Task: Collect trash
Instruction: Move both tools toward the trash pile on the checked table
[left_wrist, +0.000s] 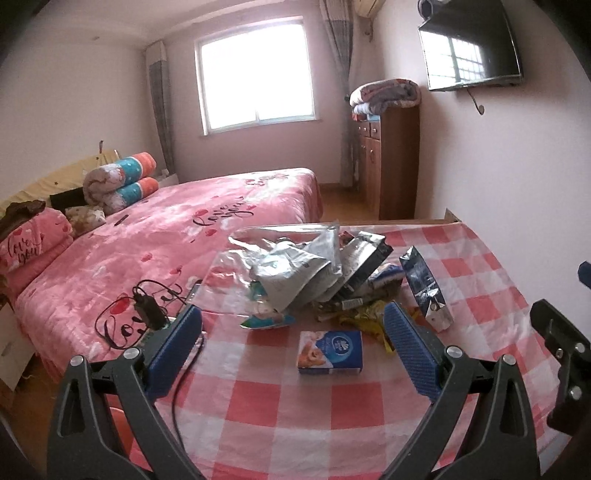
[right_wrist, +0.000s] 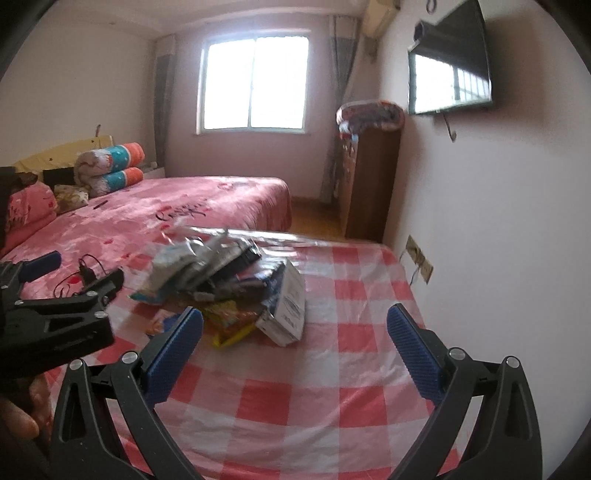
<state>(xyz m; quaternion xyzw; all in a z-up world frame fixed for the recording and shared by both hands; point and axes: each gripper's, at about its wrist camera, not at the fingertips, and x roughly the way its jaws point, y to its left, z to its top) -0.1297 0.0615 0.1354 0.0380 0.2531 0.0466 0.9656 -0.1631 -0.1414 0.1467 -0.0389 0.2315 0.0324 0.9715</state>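
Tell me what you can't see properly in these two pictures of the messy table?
- Bottom of the trash pile, left wrist view: the upper wrappers cover it.
- Writing on the small blue box, left wrist view: too small to read.
- Trash pile, right wrist view: motion blur smears the wrappers.
- A bin or bag for the trash: in neither view.
- Right hand-held gripper handle: cut off by the bottom edge.

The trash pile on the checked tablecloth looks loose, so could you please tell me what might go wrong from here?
1. The pile of wrappers is loosely stacked; gripping one may drag or scatter others.
2. The small box lies flat on the tablecloth, so the open left gripper might pinch cloth with it.
3. The carton leans on the pile and may topple if the open right gripper nudges it.
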